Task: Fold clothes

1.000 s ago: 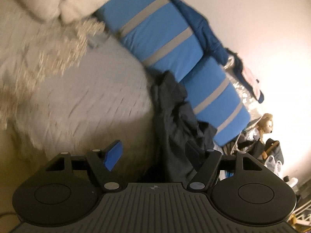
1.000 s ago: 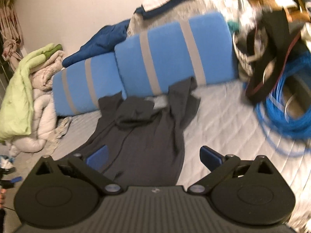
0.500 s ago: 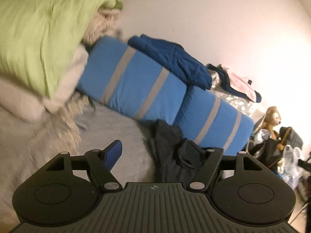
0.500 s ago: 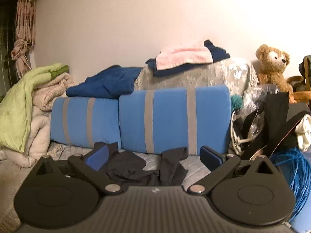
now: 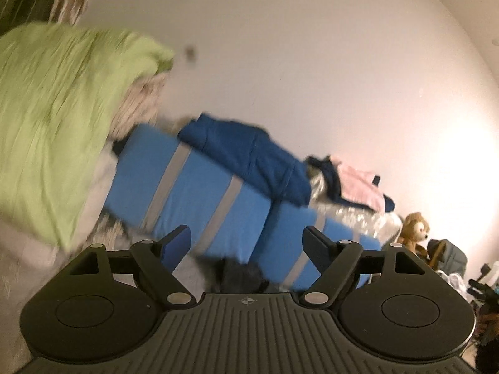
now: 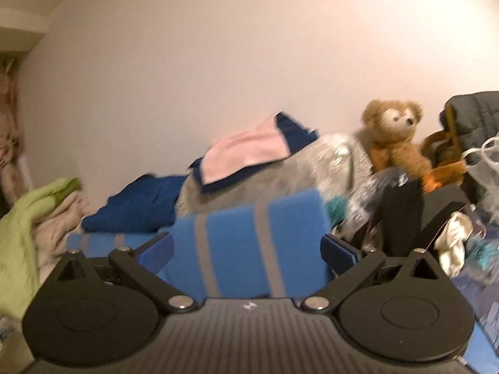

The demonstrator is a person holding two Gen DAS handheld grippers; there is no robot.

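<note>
Only a small dark patch of the dark grey garment (image 5: 240, 275) shows in the left wrist view, low between the fingers and just above the gripper body. My left gripper (image 5: 248, 241) is open and empty, tilted up toward the wall. In the right wrist view the garment is hidden below the frame. My right gripper (image 6: 248, 251) is open too, holding nothing, and points at the blue cushions (image 6: 243, 249).
Blue cushions with grey stripes (image 5: 199, 199) line the wall. A navy garment (image 5: 246, 159) and a pink cloth (image 6: 246, 152) lie on top. A green quilt (image 5: 53, 118) is piled at left. At right a teddy bear (image 6: 396, 134) sits among bags.
Both grippers have tilted upward, away from the bed. The dark garment has dropped almost out of the left view and fully out of the right view. Both stay open.
</note>
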